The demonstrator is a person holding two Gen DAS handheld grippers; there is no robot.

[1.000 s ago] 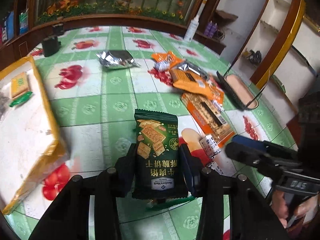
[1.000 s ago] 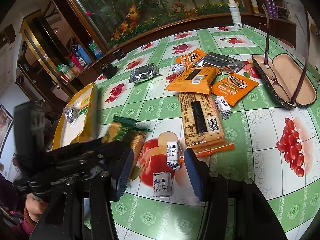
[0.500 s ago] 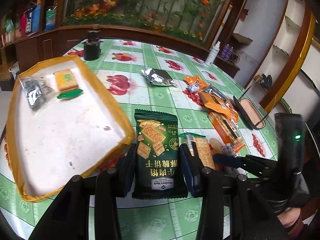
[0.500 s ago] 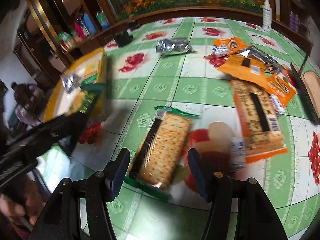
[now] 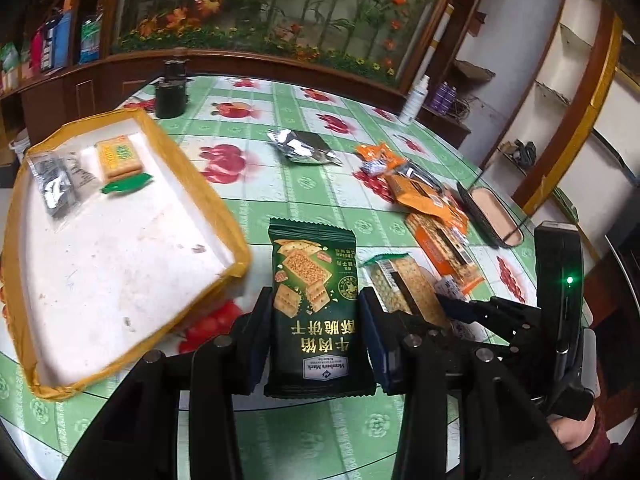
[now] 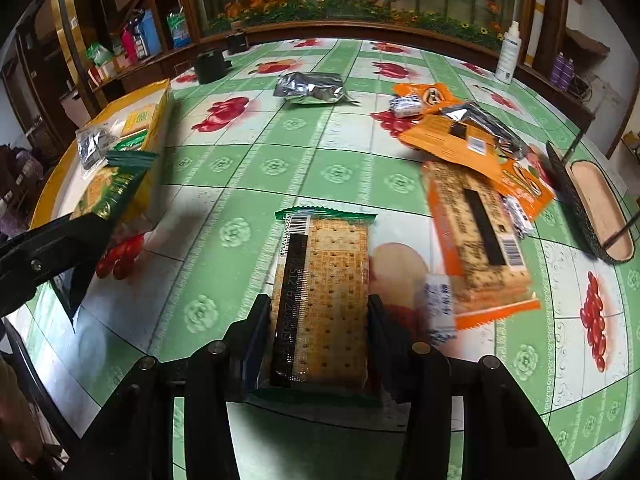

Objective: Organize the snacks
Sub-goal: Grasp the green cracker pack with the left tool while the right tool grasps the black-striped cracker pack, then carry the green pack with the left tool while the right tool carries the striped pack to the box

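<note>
Carrying two packs at once calls for steady wrists. The left hand-held gripper (image 5: 316, 332) is clamped on the green biscuit pack (image 5: 314, 300), low in the middle of the left wrist view, just right of the yellow-edged tray (image 5: 236, 248). The right hand-held gripper (image 6: 318, 332), whose jaws have just been closing, has the clear cracker pack (image 6: 320, 300) between its pads, apparently squeezed from both sides. Lift each pack clear of the tray's rim before letting go, and set it flat beside the snacks already inside. Whether the cracker pack is off the bench (image 6: 280, 140) is hard to tell; its lower end is hidden behind the fingers.
</note>
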